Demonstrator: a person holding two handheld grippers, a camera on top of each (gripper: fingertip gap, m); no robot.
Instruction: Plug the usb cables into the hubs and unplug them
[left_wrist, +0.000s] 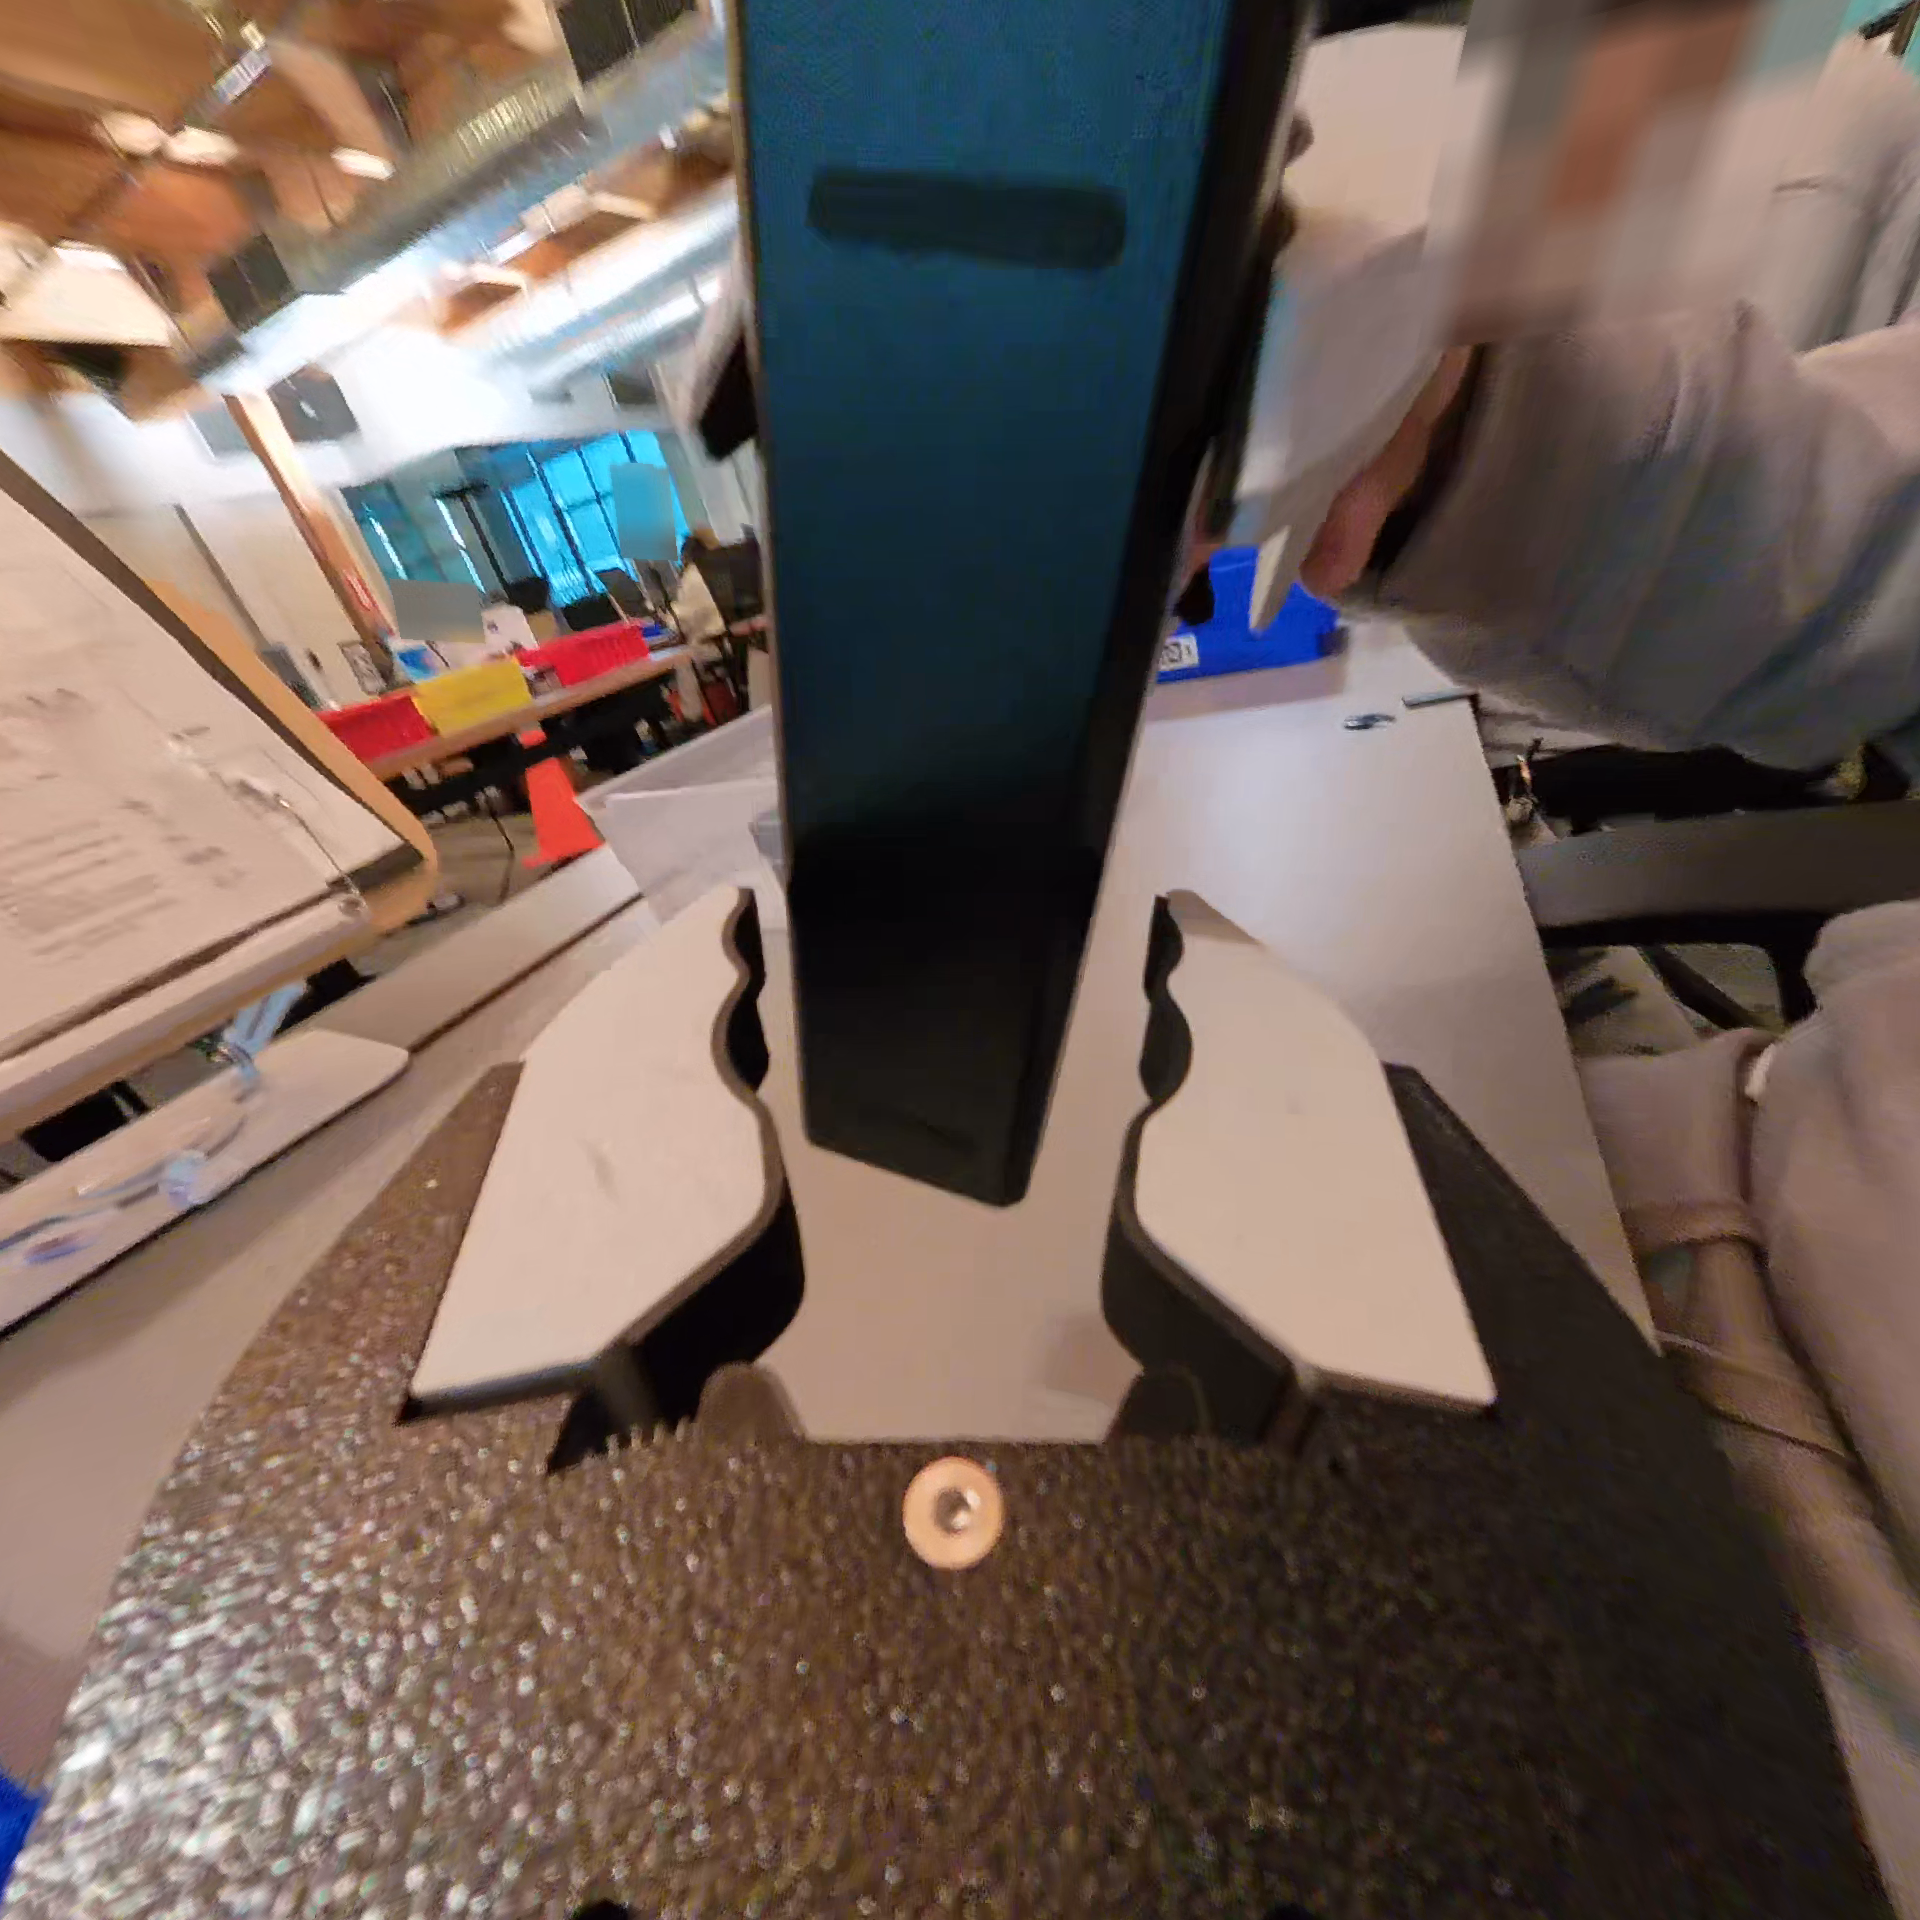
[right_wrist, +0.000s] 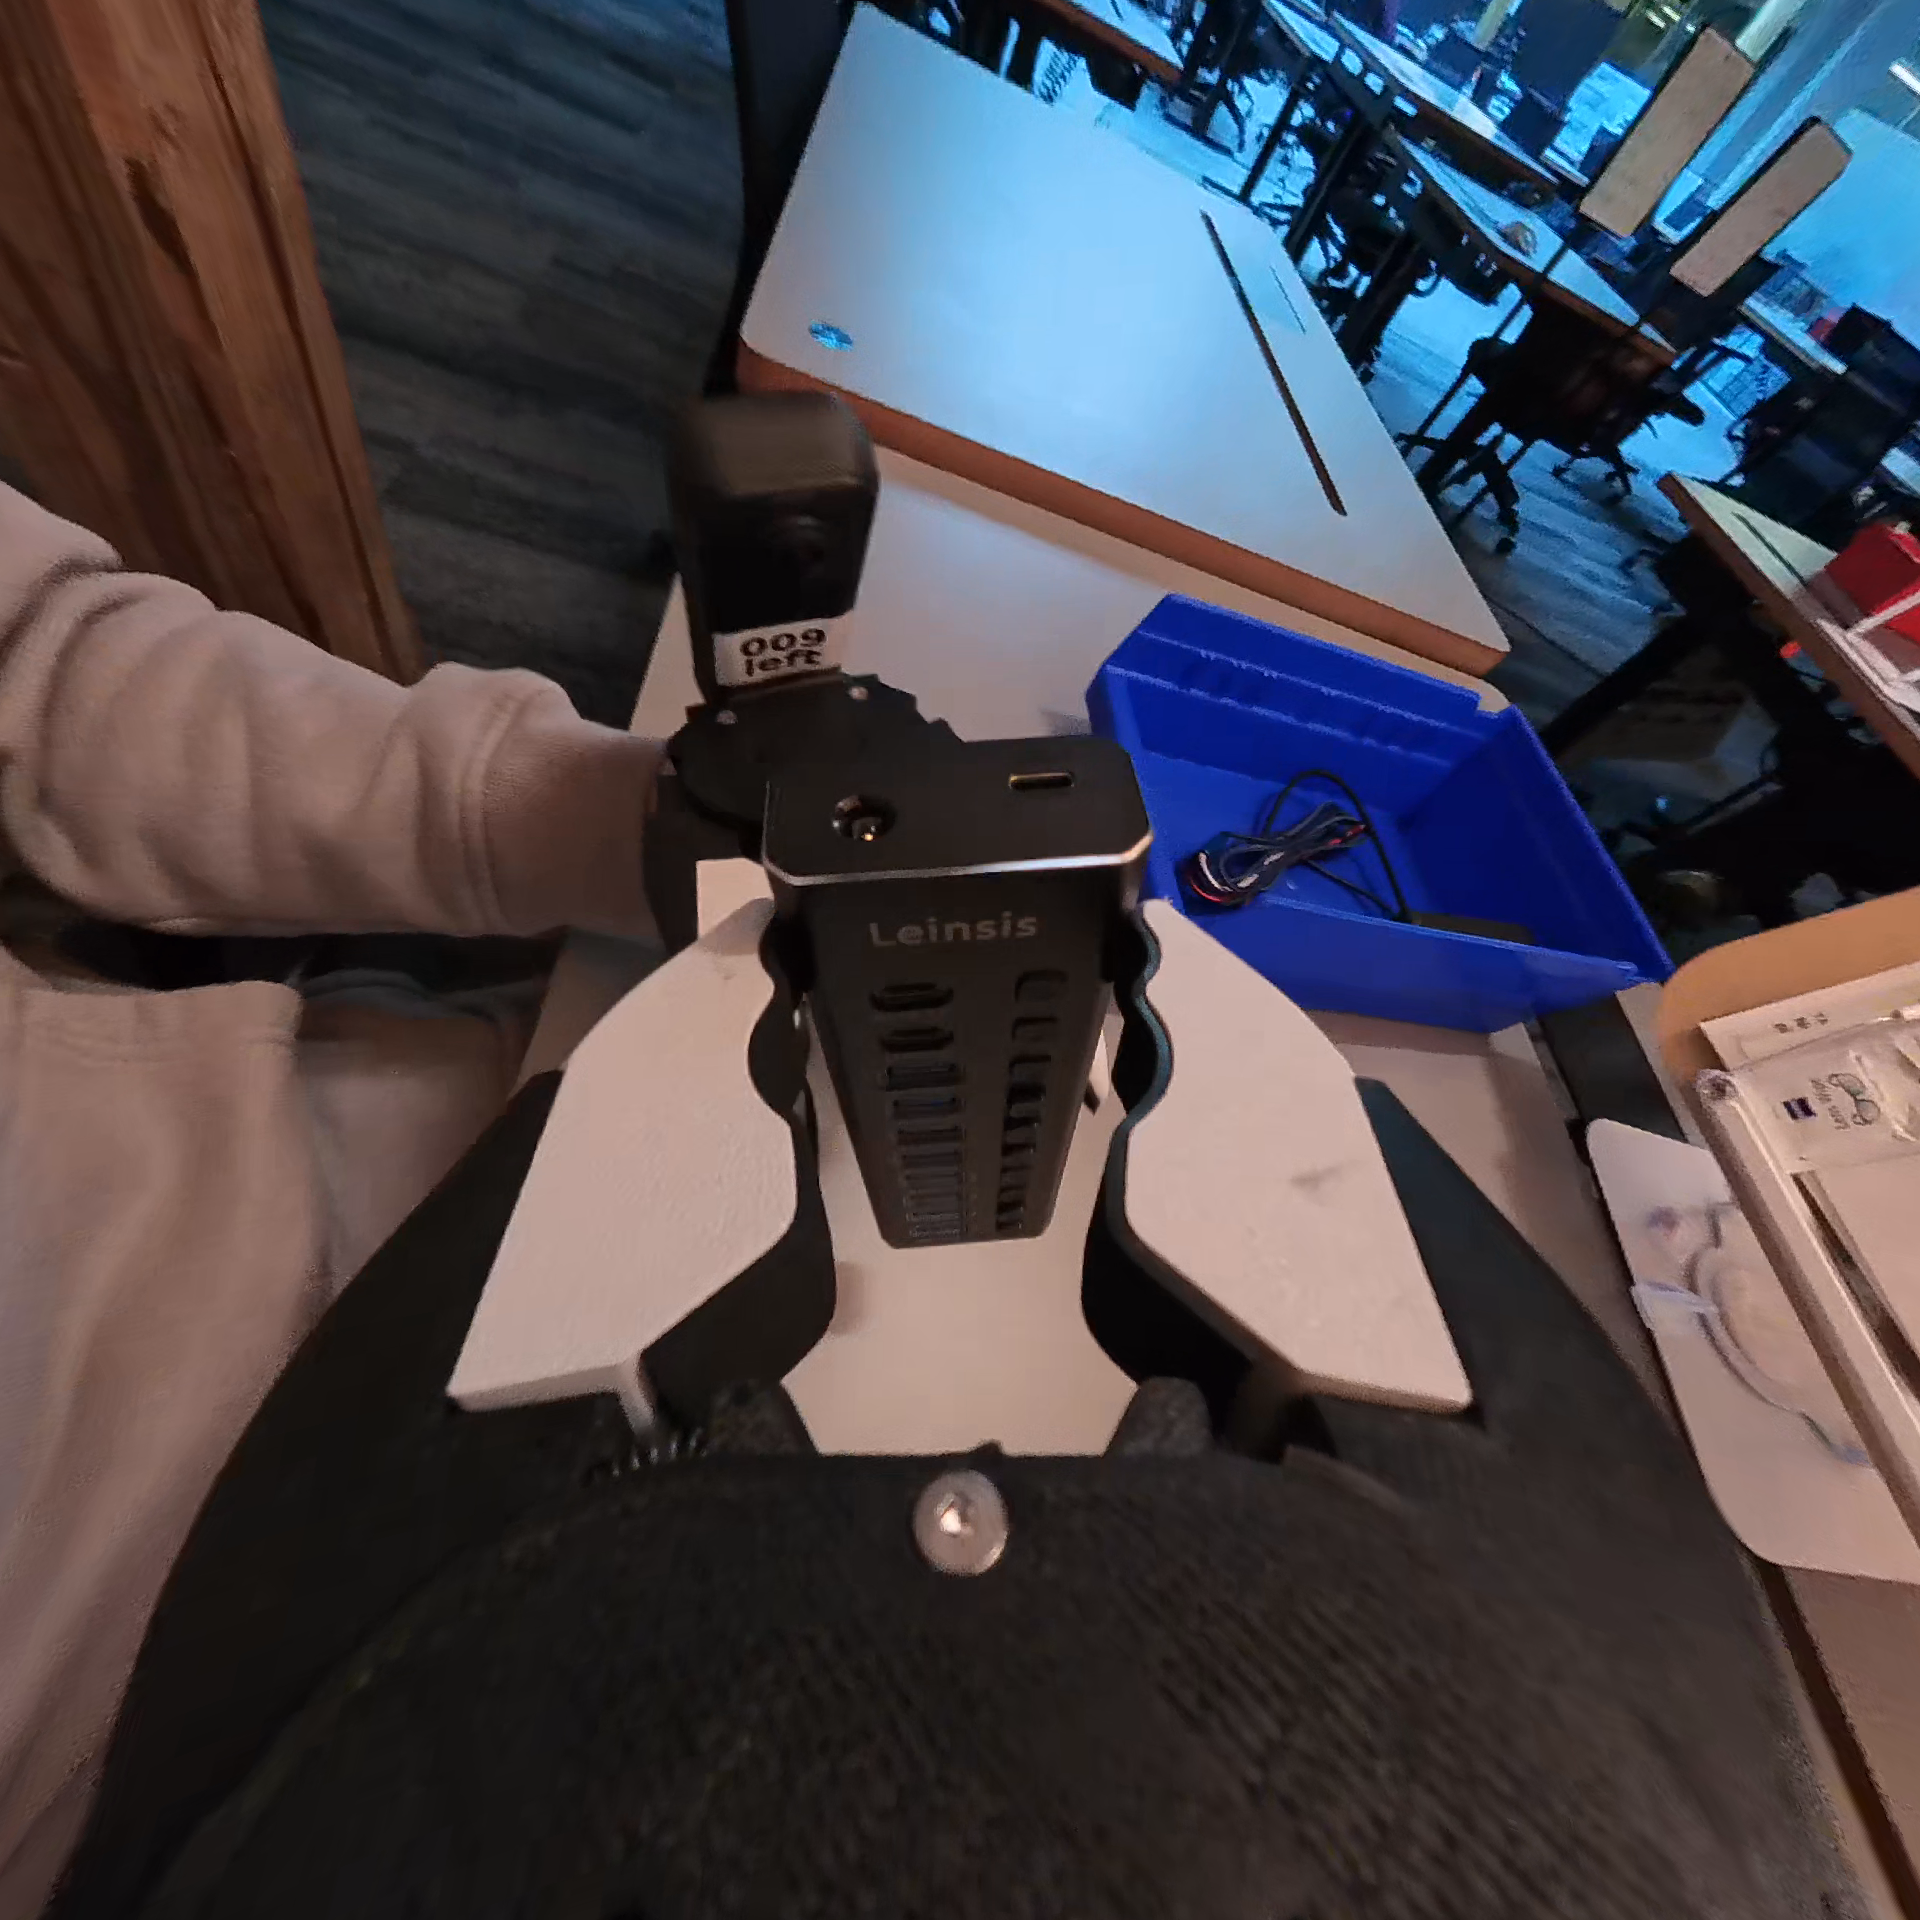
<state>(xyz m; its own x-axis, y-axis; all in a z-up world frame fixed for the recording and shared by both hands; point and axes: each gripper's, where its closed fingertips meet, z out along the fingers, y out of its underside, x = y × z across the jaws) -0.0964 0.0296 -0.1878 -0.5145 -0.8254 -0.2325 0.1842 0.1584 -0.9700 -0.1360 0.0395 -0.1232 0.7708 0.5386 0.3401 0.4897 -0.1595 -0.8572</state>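
Observation:
A black USB hub (right_wrist: 956, 1039) with rows of ports stands upright on the white table (right_wrist: 997, 644). My right gripper (right_wrist: 956, 961) is shut on the hub, with its fingertips pressed against both narrow sides near the top. In the left wrist view the hub (left_wrist: 935, 623) rises as a tall dark slab between the fingers of my left gripper (left_wrist: 956, 925), which is open with a gap on each side. The left gripper's camera (right_wrist: 774, 520) shows just behind the hub. Thin USB cables (right_wrist: 1278, 842) lie coiled in a blue bin (right_wrist: 1403, 956) to the right. No cable is in either gripper.
The blue bin (left_wrist: 1278, 613) sits behind the hub. A tilted board with papers (left_wrist: 156, 779) stands to the left. Packets and a flat plastic piece (right_wrist: 1766, 1299) lie at the table's right edge. A person's grey sleeve (right_wrist: 260, 790) reaches in. Desks and chairs stand beyond.

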